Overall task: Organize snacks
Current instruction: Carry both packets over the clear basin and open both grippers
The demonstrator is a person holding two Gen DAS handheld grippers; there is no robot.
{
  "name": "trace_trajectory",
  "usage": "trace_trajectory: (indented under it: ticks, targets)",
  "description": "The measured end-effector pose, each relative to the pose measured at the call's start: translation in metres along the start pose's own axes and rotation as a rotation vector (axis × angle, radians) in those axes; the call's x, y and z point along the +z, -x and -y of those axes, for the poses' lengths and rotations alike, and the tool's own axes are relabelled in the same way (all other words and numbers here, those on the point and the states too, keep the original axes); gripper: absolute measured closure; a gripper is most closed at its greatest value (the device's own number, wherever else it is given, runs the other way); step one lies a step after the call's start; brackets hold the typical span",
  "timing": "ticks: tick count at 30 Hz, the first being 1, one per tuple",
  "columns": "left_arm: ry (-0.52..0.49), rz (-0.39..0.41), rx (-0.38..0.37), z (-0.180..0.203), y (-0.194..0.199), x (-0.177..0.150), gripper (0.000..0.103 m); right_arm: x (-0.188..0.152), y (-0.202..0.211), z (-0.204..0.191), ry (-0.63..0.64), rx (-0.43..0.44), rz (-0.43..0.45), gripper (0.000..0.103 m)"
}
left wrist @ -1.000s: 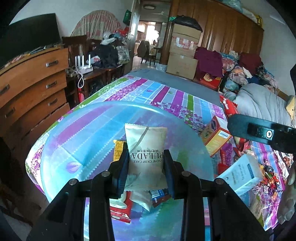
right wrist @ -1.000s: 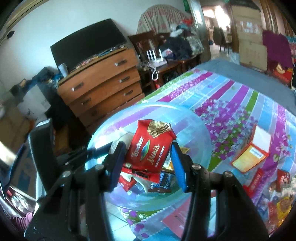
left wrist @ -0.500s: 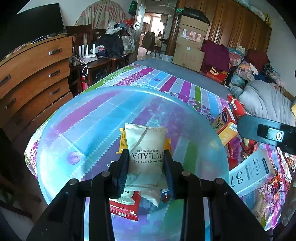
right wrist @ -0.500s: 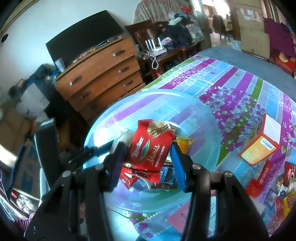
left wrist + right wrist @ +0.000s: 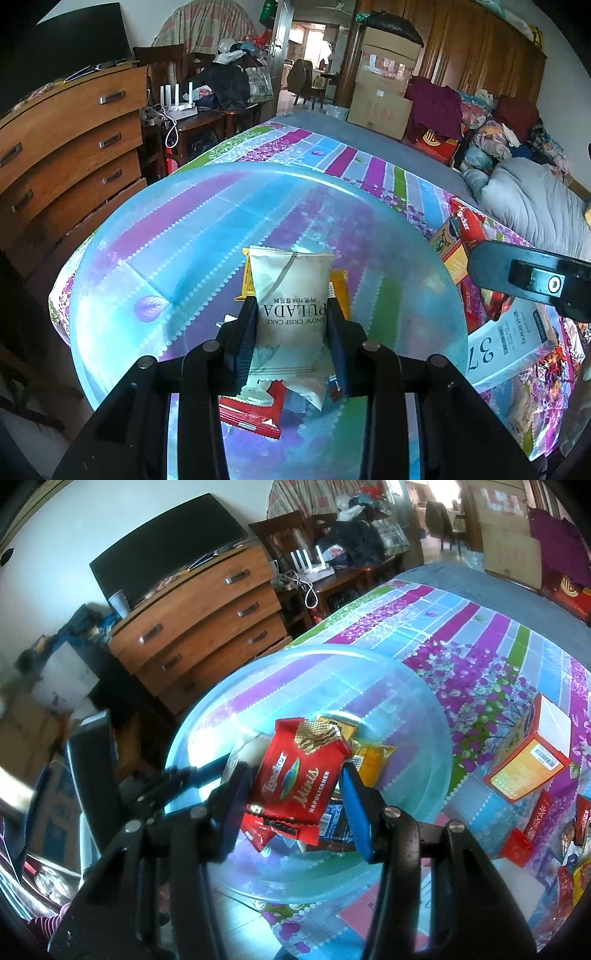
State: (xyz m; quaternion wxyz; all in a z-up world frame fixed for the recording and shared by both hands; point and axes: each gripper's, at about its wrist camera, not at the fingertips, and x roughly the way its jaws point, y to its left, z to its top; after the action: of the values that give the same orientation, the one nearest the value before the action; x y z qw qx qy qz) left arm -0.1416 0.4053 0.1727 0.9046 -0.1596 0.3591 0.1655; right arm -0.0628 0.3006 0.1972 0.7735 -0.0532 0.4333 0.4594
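Translucent blue plastic forms the round basin (image 5: 122,280) that fills the middle of both views; it rests on a bed covered with a striped floral cloth (image 5: 476,635). The left gripper (image 5: 291,328) is clamped on a white Snow Crisp Cake packet (image 5: 291,291), held upright at lower centre of the left wrist frame, over the basin. Beneath it lie a red wrapper (image 5: 255,413) and a yellow packet (image 5: 338,291) on the basin floor. The right gripper (image 5: 295,794) is clamped on a red Loacker Minis pack (image 5: 299,771), tilted, at centre of the right wrist frame, above loose snacks in the basin. An orange carton (image 5: 528,760) lies on the cloth at right, just beside the basin. A wooden chest of drawers (image 5: 199,627) stands at upper left.
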Motion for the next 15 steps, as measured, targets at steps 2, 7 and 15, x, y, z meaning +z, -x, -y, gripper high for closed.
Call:
trace_trajectory:
  ticks: [2,7,15]
  targets:
    - [-0.002,-0.002,0.0,0.0004,-0.0018,-0.0003,0.067,-0.0002,0.0001,-0.0001,0.0,-0.001,-0.001,0.053]
    - [-0.003,-0.006,-0.003,0.0006,-0.0042,-0.0006,0.067,-0.0004,-0.0006,-0.0001,0.002,0.001,-0.003,0.053]
    - [-0.001,-0.006,-0.004,0.0008,-0.0052,-0.0006,0.067,-0.0015,-0.005,-0.0003,0.004,-0.001,-0.007,0.053]
